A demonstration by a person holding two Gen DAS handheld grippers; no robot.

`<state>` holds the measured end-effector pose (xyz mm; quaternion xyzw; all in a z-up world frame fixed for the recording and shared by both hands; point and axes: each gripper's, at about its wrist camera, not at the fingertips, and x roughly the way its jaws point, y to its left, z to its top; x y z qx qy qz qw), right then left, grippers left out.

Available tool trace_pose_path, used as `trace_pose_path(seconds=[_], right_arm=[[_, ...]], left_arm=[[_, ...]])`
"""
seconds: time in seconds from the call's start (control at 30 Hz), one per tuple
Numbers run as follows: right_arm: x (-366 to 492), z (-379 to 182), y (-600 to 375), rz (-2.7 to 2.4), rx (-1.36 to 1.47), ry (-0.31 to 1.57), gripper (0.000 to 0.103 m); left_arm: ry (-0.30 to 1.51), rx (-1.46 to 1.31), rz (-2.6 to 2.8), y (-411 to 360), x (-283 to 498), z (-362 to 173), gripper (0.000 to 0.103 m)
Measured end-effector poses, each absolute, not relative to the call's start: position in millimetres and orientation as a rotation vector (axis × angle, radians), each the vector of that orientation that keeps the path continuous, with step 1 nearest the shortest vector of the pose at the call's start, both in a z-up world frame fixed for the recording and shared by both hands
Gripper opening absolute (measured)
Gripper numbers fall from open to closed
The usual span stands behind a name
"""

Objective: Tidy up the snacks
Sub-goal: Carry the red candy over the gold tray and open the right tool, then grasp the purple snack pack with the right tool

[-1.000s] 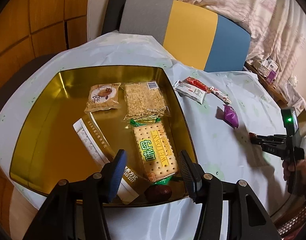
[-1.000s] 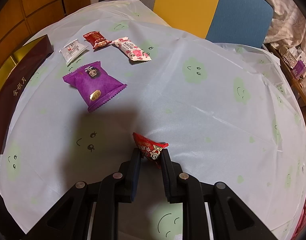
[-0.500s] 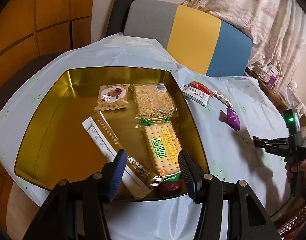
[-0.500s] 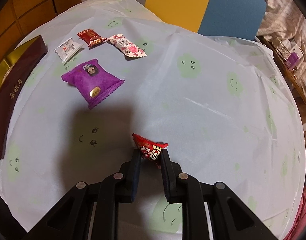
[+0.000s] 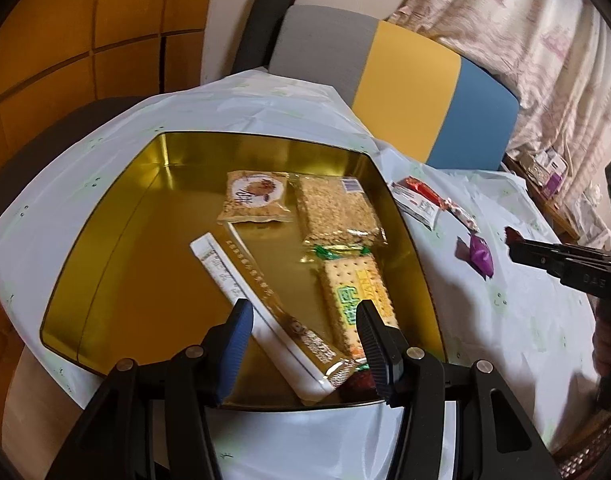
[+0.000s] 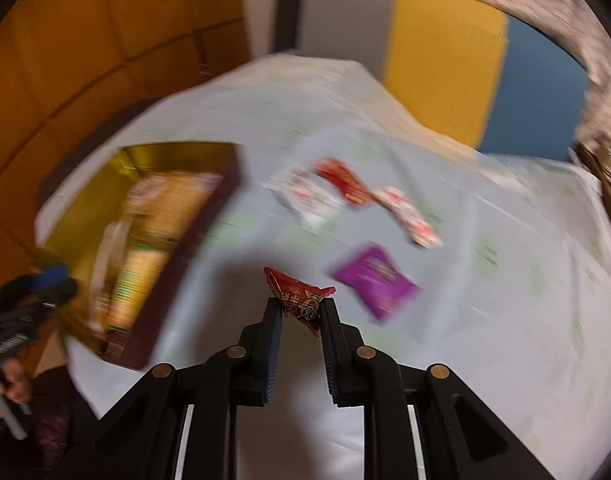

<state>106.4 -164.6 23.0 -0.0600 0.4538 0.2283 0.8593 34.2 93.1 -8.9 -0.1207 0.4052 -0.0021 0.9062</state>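
Right tool [image 6: 299,312] pinches a small red snack packet [image 6: 297,294], held above the table [image 6: 485,320]. Left tool [image 5: 303,330] spread wide, empty, over the gold tin [image 5: 117,264]. Purple packet [image 6: 375,280] lies just beyond, view blurred; probably flat.

Left wrist view above gold tin [image 5: 105,248], right view beside it, sharing tablecloth [image 6: 485,320]

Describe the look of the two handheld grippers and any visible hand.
Both the left gripper and the right gripper are matte black angular linkages with round brass-coloured pivot pins and ribbed finger pads backed in blue. The right gripper's side shows pale lettering. A bare-skinned hand grips a handle; no cables visible.
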Motion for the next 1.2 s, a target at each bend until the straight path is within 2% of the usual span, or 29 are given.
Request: trace_pose_path(seconds=[0.3,0.6,0.67,1.2], right_arm=[[93.9,38.6,-59.3,0.745,-0.158,0.927,0.02],[92.5,5.9,2.0,0.807,-0.263,1.007,0.024],[91.1,1.7,4.1,0.814,-0.275,1.025,0.03],[90.7,19.6,-87.4,0.646,-0.111,0.955,0.03]], left_arm=[[0.794,-0.308,0.082,127.9,30.7,-4.7,0.054],[0.794,-0.344,0.124,147.0,31.4,-8.4,0.054],[0.796,-0.338,0.123,146.1,31.7,-9.0,0.054],[0.792,-0.244,0.082,119.1,29.8,-4.2,0.055]])
